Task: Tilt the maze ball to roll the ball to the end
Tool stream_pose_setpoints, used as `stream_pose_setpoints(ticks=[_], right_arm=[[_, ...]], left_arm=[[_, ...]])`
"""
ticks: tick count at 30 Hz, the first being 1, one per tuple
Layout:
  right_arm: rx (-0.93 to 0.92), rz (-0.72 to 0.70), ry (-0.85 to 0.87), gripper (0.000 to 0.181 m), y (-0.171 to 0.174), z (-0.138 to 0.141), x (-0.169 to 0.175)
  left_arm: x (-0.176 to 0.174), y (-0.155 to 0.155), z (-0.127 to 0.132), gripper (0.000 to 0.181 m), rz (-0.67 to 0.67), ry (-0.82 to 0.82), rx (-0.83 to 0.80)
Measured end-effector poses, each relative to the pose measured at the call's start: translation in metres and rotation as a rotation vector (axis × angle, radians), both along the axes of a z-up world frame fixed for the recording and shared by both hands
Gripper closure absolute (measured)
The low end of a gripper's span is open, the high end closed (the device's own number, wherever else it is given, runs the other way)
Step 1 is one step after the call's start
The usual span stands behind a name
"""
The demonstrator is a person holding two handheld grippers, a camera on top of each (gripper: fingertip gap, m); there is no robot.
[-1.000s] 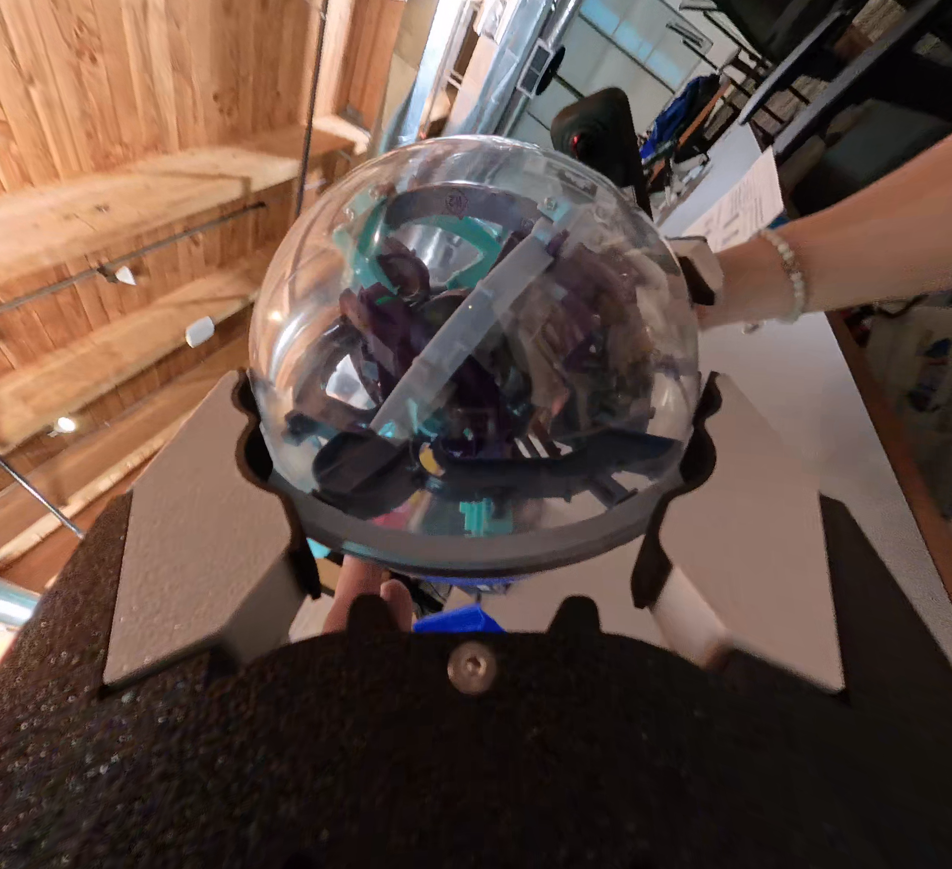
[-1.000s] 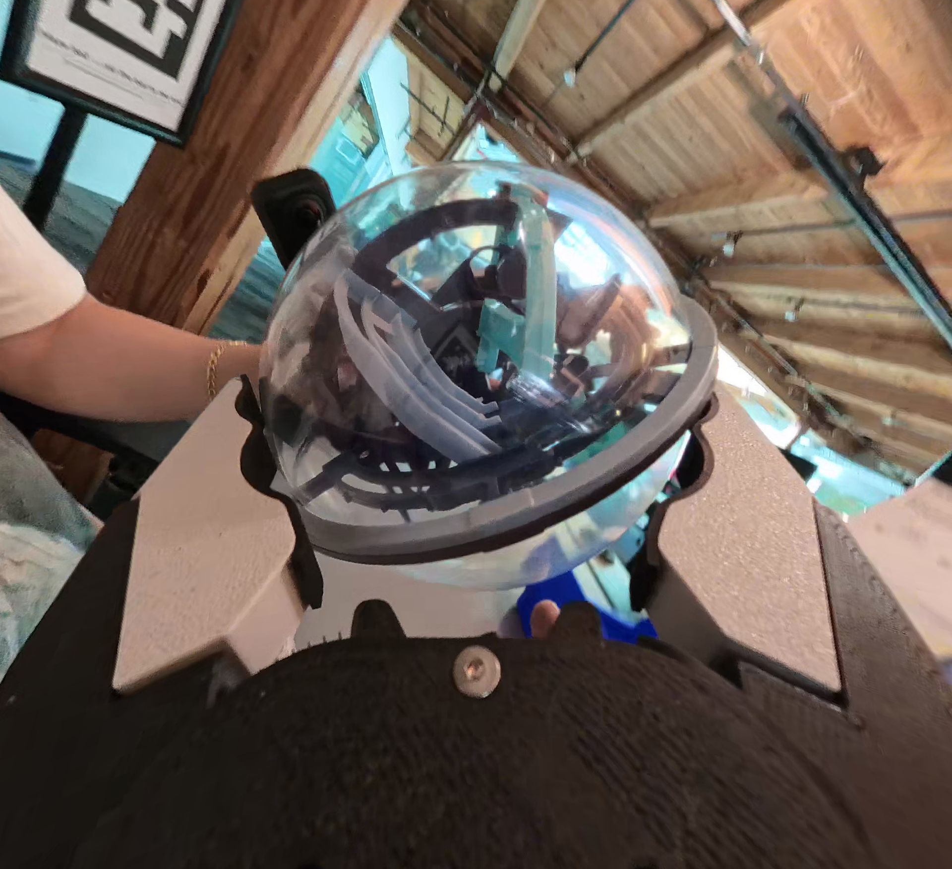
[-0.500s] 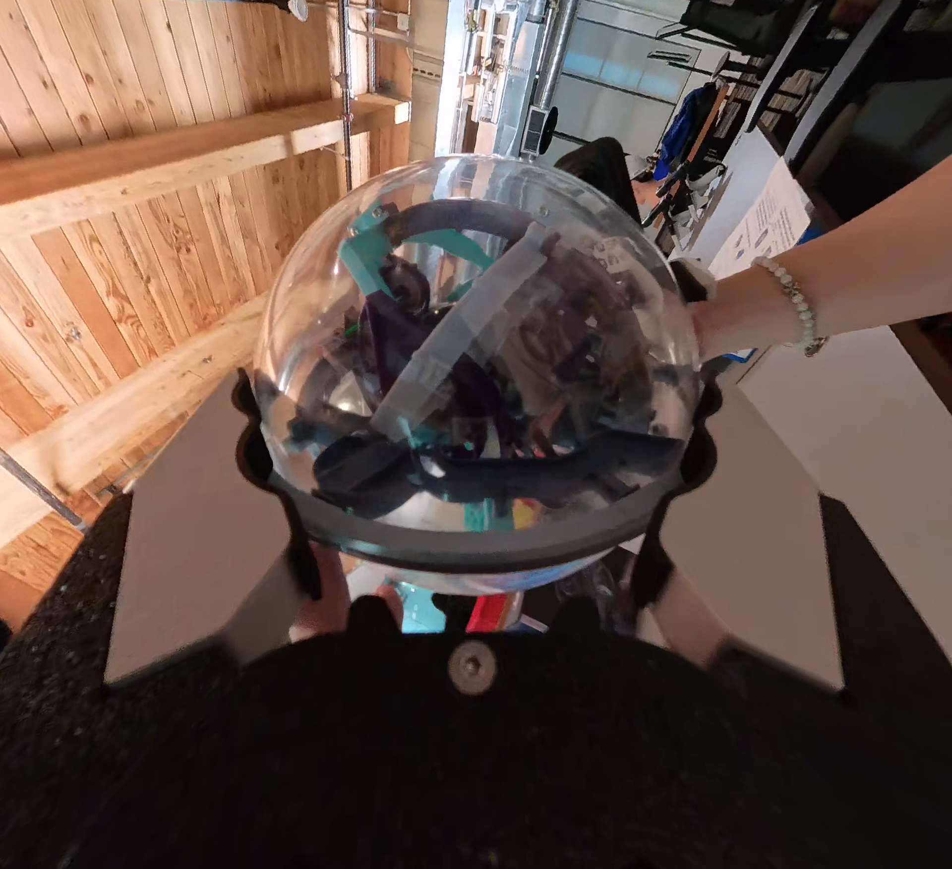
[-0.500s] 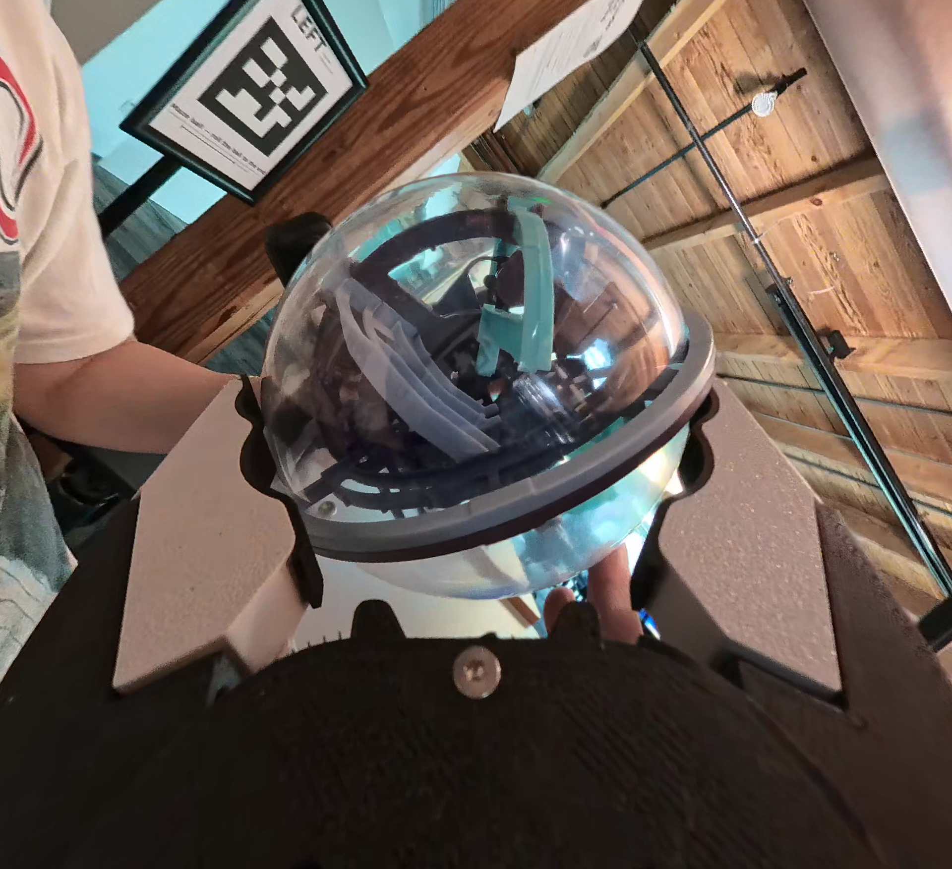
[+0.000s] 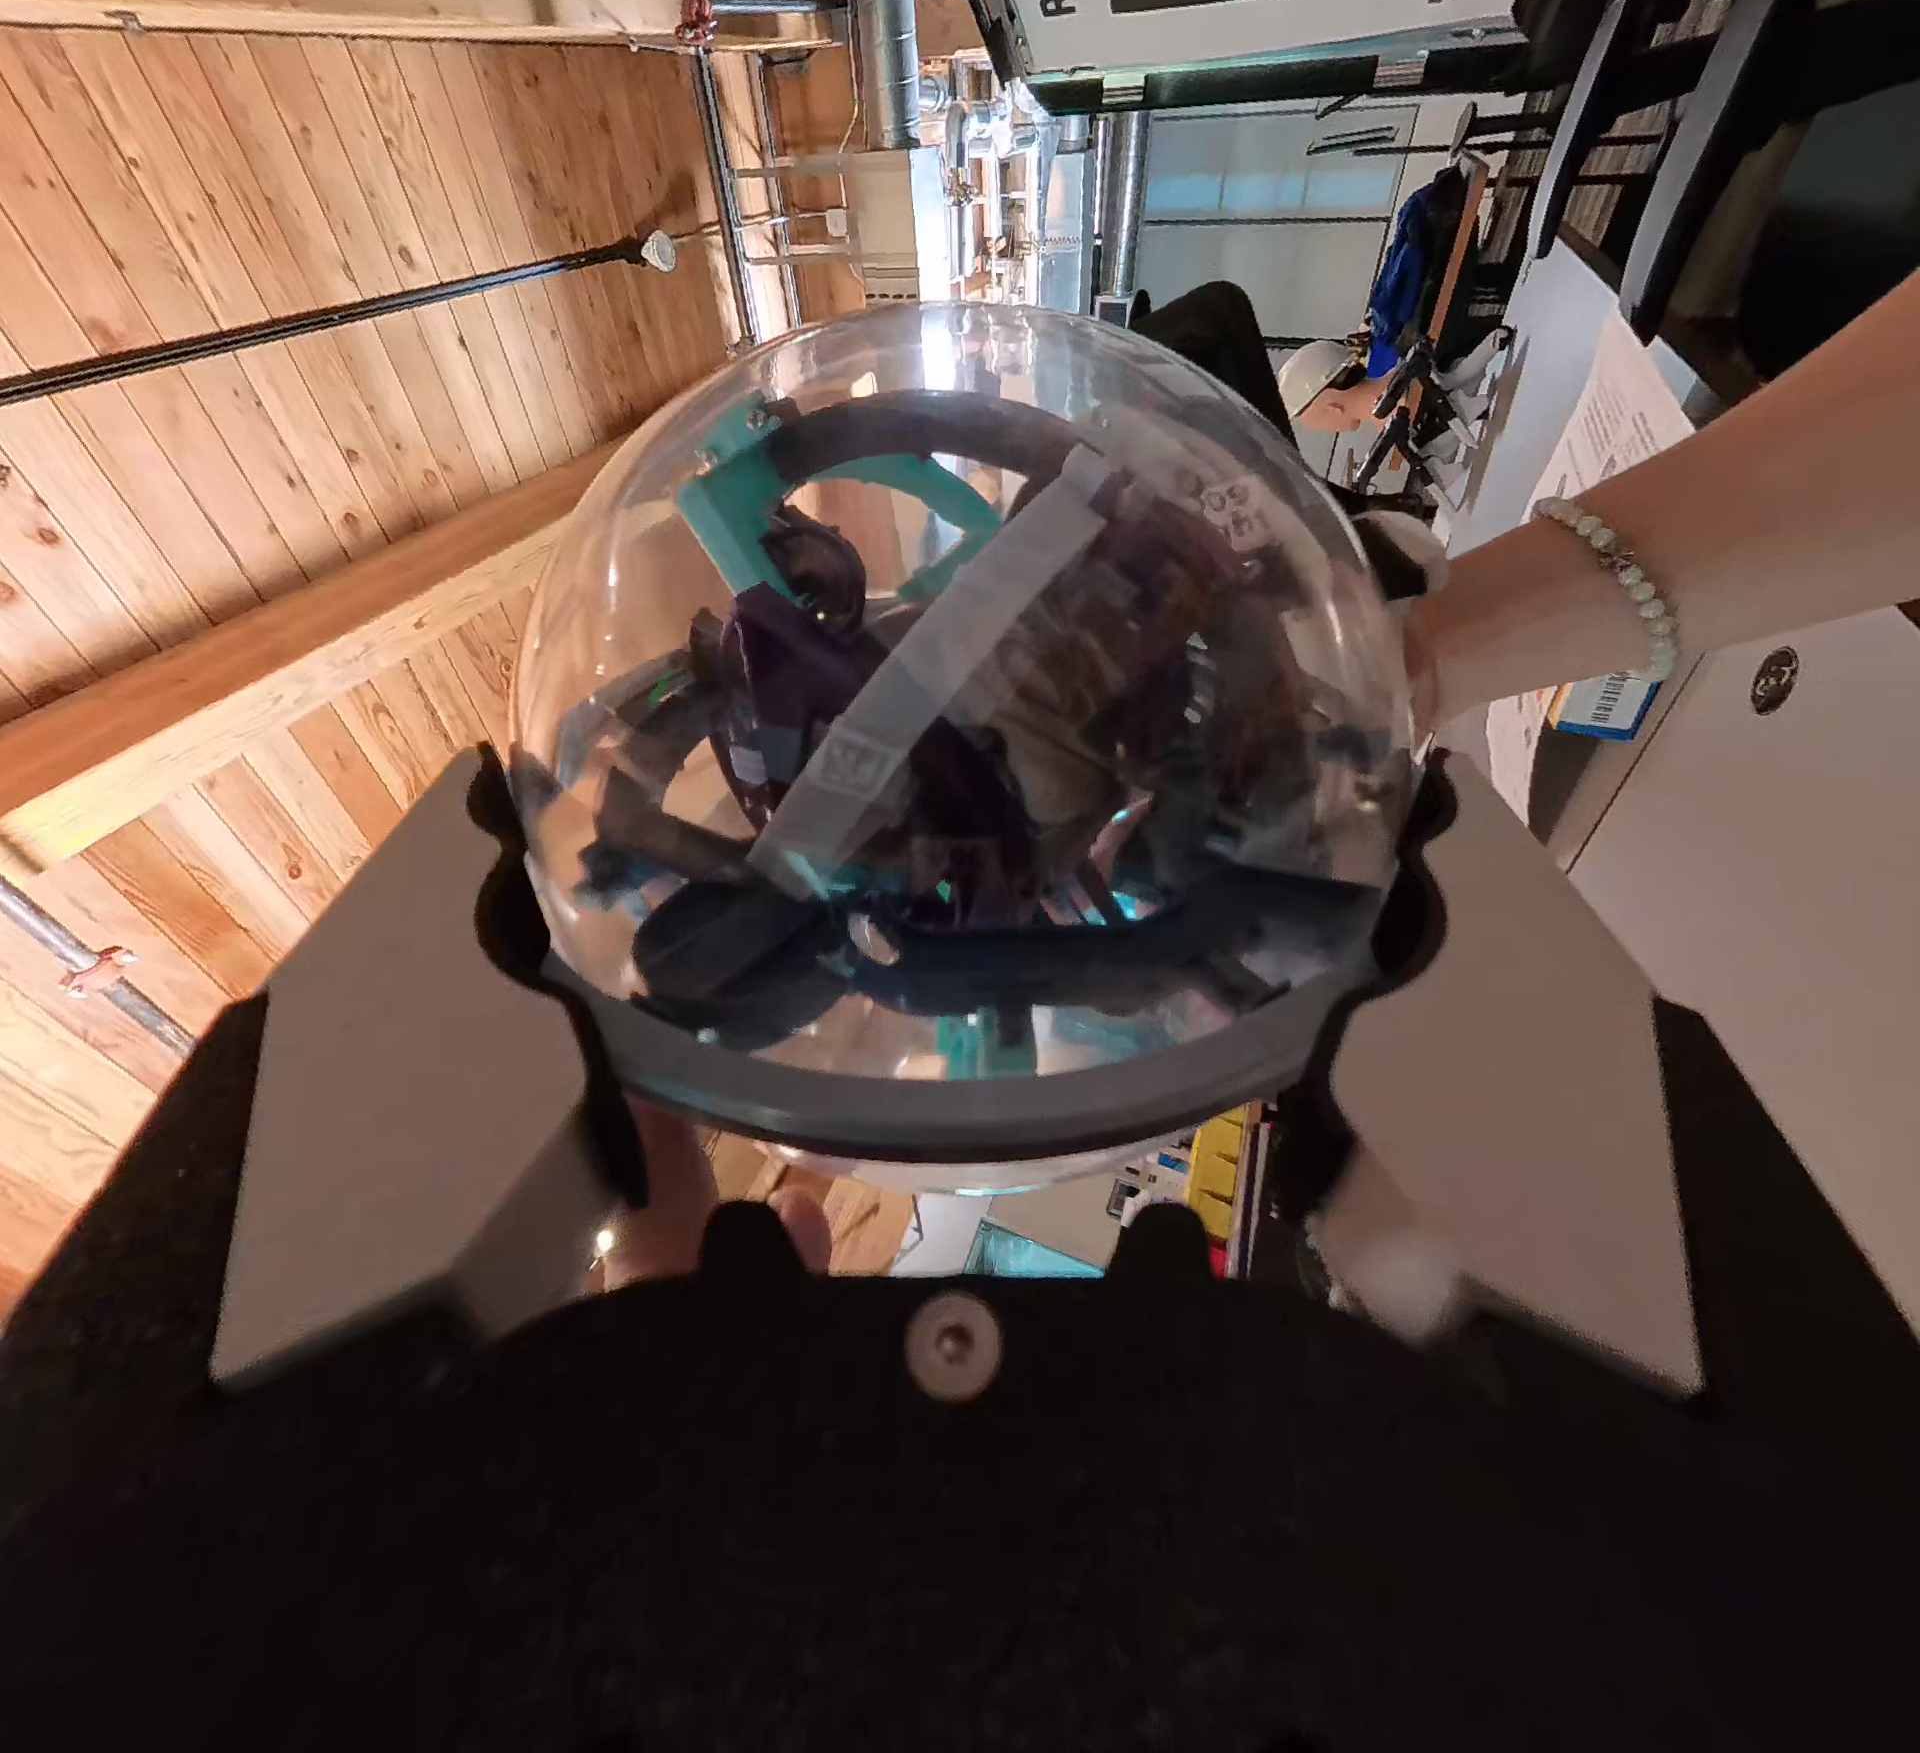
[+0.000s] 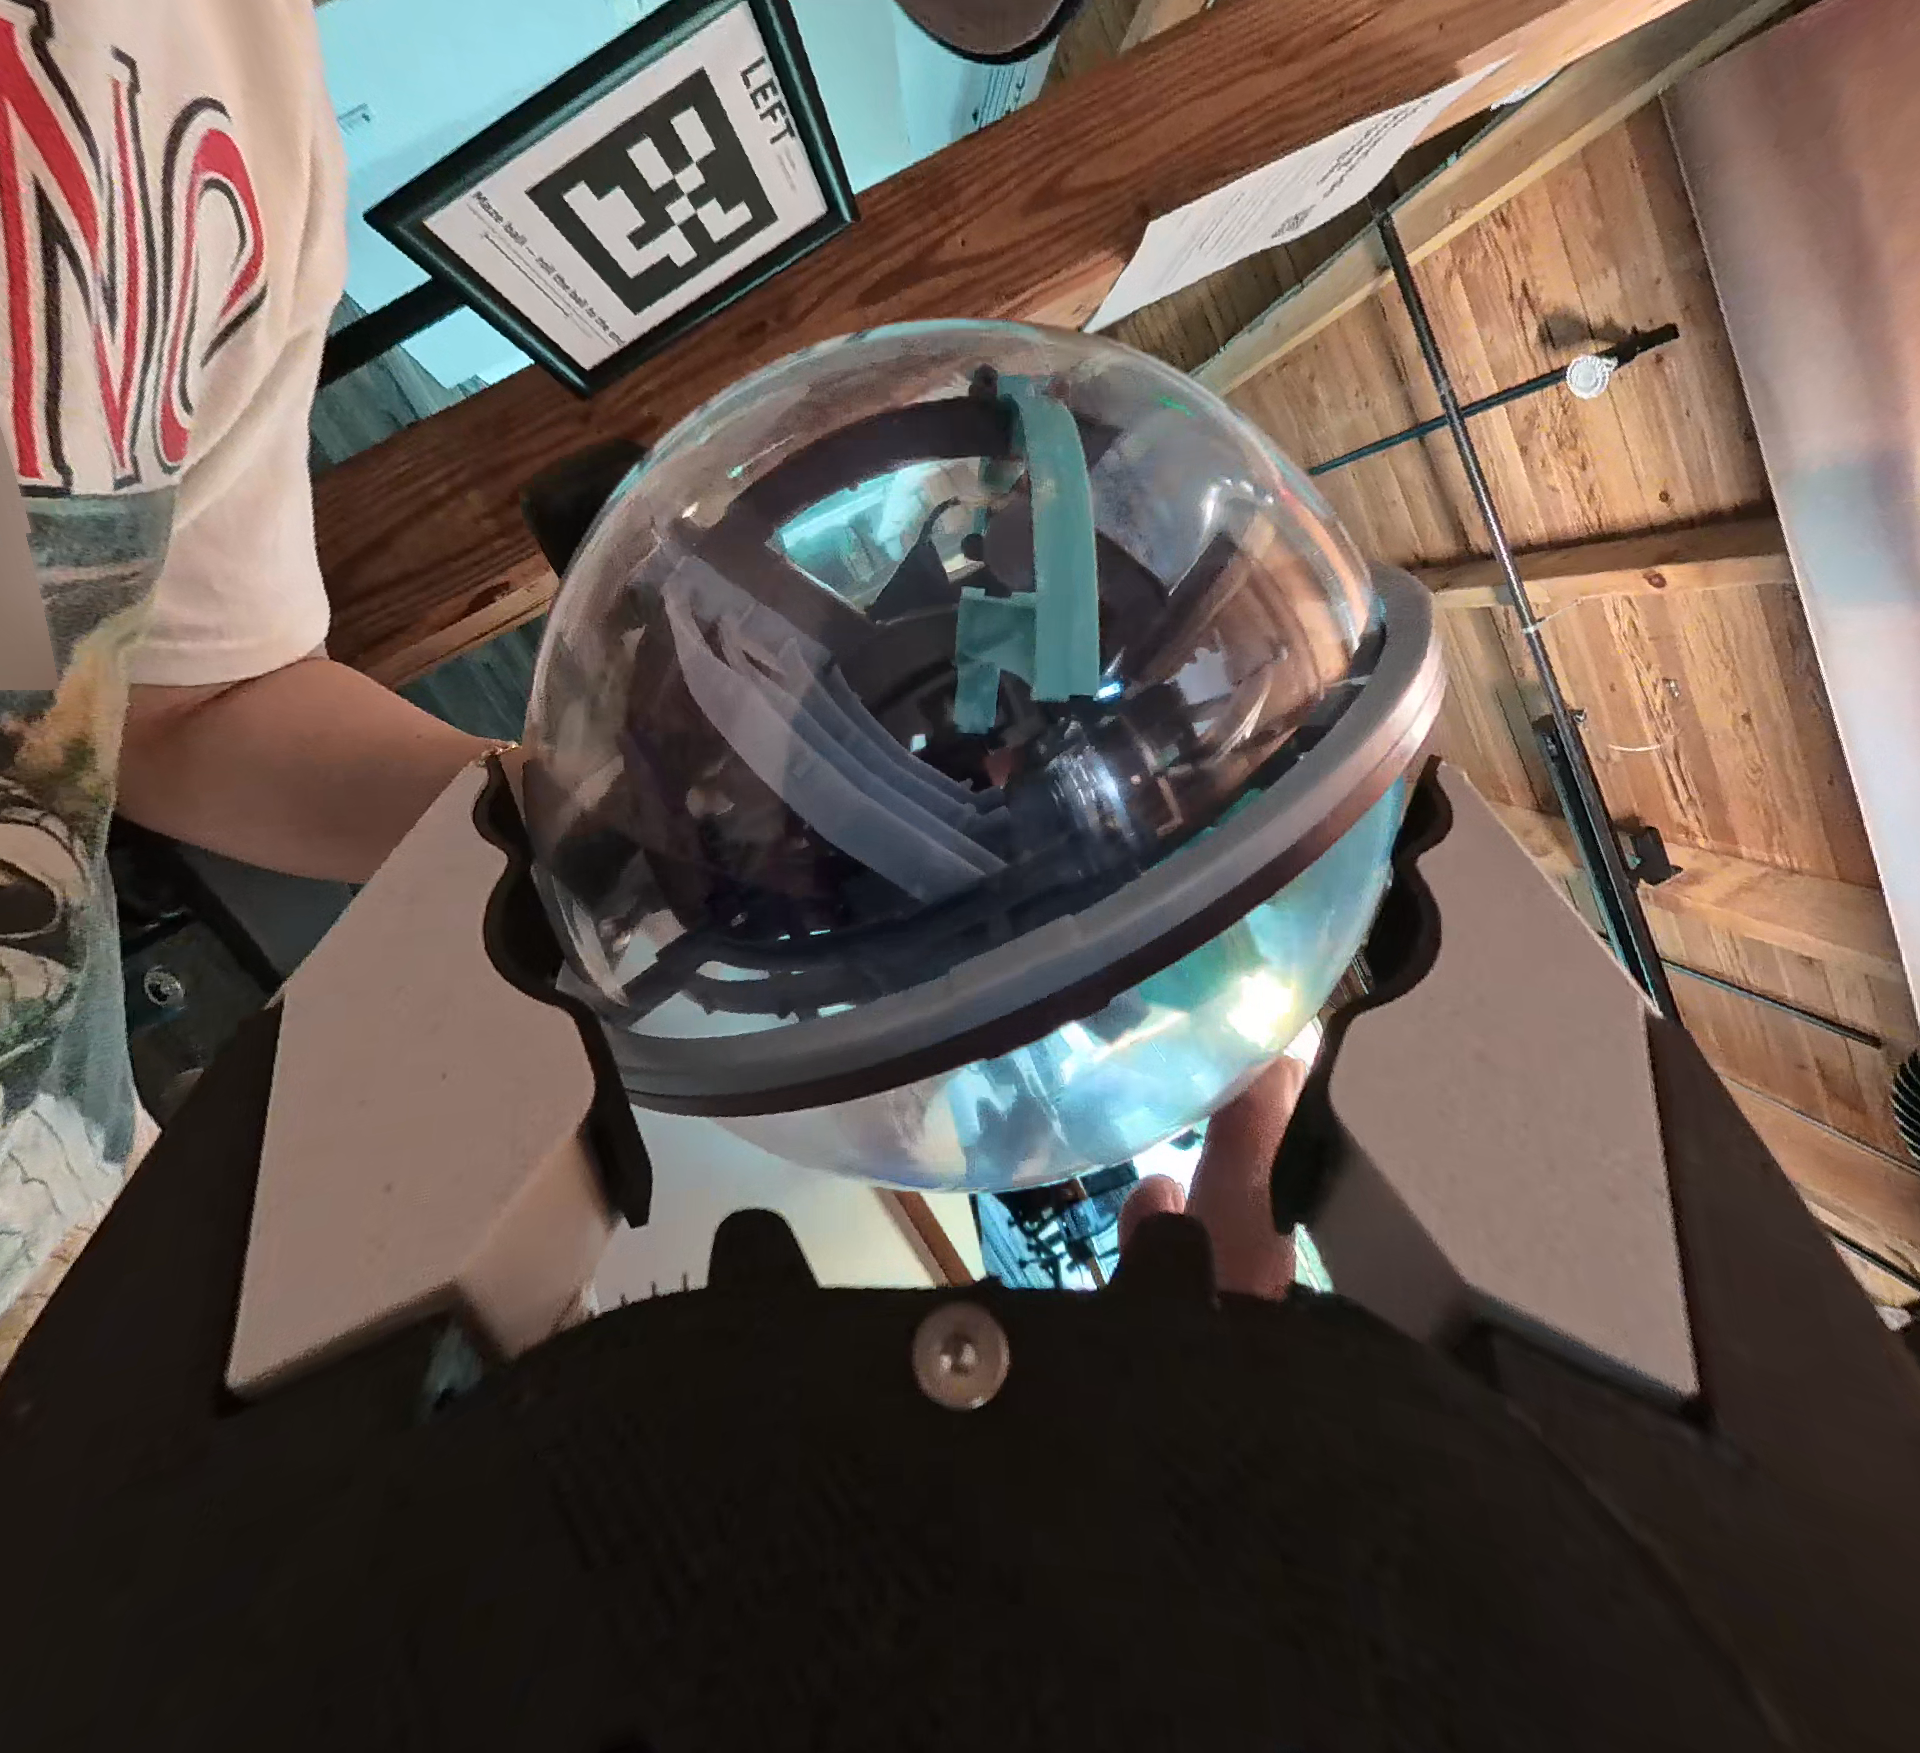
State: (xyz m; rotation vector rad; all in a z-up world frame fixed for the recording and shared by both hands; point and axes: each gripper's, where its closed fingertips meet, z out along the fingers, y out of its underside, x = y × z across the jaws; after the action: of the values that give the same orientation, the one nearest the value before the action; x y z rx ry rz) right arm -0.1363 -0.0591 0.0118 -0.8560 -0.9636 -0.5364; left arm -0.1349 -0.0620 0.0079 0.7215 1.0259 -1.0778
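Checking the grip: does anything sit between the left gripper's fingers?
Yes: the clear plastic maze ball fills the gap between the left gripper's fingers, in the left wrist view.

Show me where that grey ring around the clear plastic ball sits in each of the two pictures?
Left wrist view: the grey ring curves across the lower middle, beneath the clear plastic ball.
Right wrist view: the ring runs tilted across the centre, higher on the right.
Shared landmark: the teal curved track inside the ball, near its top.
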Motion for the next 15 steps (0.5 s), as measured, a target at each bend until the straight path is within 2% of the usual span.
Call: stream_pose_setpoints(ticks=[15], right_arm=[[0.002, -0.023, -0.051, 0.024, -0.008, 0.005, -0.015]], left_arm=[[-0.012, -0.005, 0.004, 0.024, -0.067, -0.070, -0.067]])
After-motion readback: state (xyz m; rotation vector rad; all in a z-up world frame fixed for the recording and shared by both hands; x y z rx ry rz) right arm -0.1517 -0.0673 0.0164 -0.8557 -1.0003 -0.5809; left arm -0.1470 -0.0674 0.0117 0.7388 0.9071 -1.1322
